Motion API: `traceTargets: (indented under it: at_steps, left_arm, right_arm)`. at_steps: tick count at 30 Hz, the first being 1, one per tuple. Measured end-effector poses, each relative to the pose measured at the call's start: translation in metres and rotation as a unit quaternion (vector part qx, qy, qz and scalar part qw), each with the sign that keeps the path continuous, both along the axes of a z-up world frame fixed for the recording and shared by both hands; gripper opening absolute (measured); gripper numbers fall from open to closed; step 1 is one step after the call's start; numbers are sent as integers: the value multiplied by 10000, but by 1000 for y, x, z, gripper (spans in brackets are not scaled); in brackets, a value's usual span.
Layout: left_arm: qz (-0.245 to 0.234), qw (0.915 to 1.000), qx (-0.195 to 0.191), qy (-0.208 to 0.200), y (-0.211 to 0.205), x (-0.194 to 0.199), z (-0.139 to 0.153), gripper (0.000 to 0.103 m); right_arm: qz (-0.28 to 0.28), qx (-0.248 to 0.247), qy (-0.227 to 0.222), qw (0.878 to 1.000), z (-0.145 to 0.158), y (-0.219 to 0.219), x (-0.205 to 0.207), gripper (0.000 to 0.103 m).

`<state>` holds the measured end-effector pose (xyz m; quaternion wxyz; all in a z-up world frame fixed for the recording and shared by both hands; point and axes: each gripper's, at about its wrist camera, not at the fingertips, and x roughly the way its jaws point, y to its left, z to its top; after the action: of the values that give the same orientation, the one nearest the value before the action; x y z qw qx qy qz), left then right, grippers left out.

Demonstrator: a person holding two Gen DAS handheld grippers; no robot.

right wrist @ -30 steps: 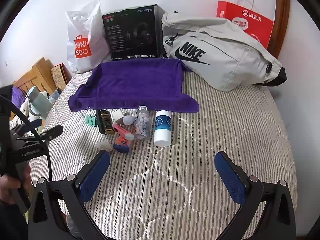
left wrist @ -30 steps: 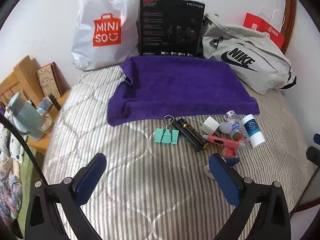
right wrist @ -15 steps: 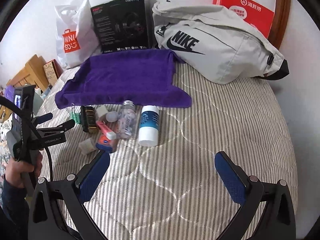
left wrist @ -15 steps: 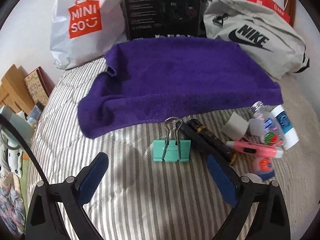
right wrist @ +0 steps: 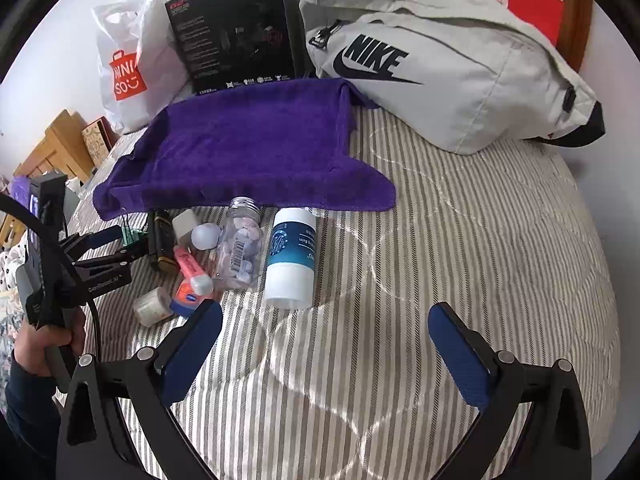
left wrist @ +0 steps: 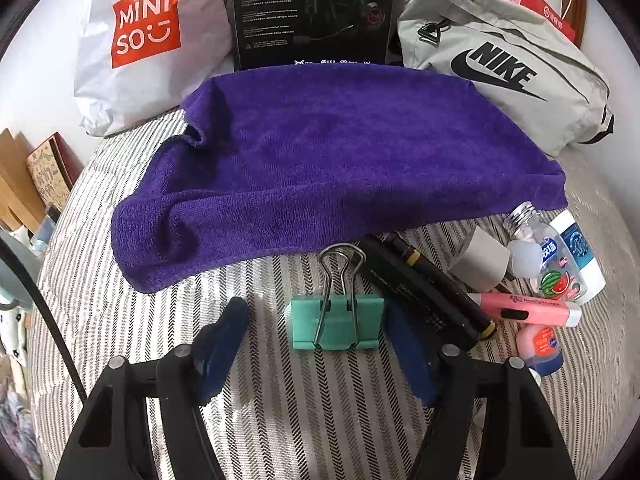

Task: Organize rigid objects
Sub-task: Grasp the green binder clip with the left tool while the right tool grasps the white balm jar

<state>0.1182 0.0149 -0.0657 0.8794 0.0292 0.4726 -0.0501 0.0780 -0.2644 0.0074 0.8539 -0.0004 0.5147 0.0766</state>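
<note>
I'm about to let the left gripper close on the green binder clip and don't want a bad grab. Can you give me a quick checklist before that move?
1. Green binder clip lies between the left gripper pads: ok.
2. Both pads pressing on it: not ok. The jaws have just been closing, but a gap shows on the left side; the right pad looks near or at the clip's edge.
3. Clip's wire handles out of the pads' path: ok, they point toward the purple towel.
4. Black rectangular tube clear of the right pad: cannot tell, it lies very close.
5. Right gripper out of the way: ok, open over bare mattress.
</note>
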Motion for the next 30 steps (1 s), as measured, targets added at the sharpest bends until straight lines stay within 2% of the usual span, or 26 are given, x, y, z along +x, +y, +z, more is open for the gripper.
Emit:
traceTargets:
  at_steps: [2, 3, 6, 8, 14, 19, 21, 24, 27, 28, 29, 30]
  left_arm:
    - [-38, 10000, -14, -30, -1, -1, 1, 54]
    - [-84, 10000, -27, -30, -2, -1, 1, 46]
    - [-116, 9999, 11, -11, -6, 0, 3, 39]
    - [-113, 9999, 53, -11, -7, 0, 3, 39]
    - [-85, 10000, -14, 37, -8, 0, 3, 39]
    - [-64, 10000, -3, 70, -7, 2, 3, 39]
    - [-57, 10000, -15, 81, -7, 2, 3, 39]
    - [-46, 9999, -14, 104, -7, 4, 3, 39]
    - [-55, 9999, -59, 115, -5, 4, 4, 39]
    - [-66, 9999, -64, 118, -5, 4, 4, 39]
    - [-58, 9999, -95, 127, -4, 4, 4, 39]
    - [-54, 9998, -148, 144, -2, 4, 5, 39]
  right_arm:
    - [-8, 22, 10, 10000, -4, 0, 6, 101]
    - [-12, 51, 15, 10000, -7, 0, 8, 101]
    - [-5, 169, 89, 9998, -14, 0, 18, 96]
    - [26, 212, 88, 9997, -18, 2, 26, 95]
    - [144, 220, 256, 9993, -36, 10, 49, 81]
    - [340, 92, 467, 9983, -53, 22, 60, 63]
    - [397, 144, 527, 9977, -60, 26, 62, 62]
    - [452, -32, 399, 9982, -61, 33, 60, 61]
    - [490, -74, 336, 9982, -61, 35, 61, 52]
    - [500, -36, 359, 9981, -60, 34, 62, 43]
    - [523, 105, 394, 9978, -59, 32, 63, 38]
    - [539, 176, 445, 9974, -58, 31, 64, 38]
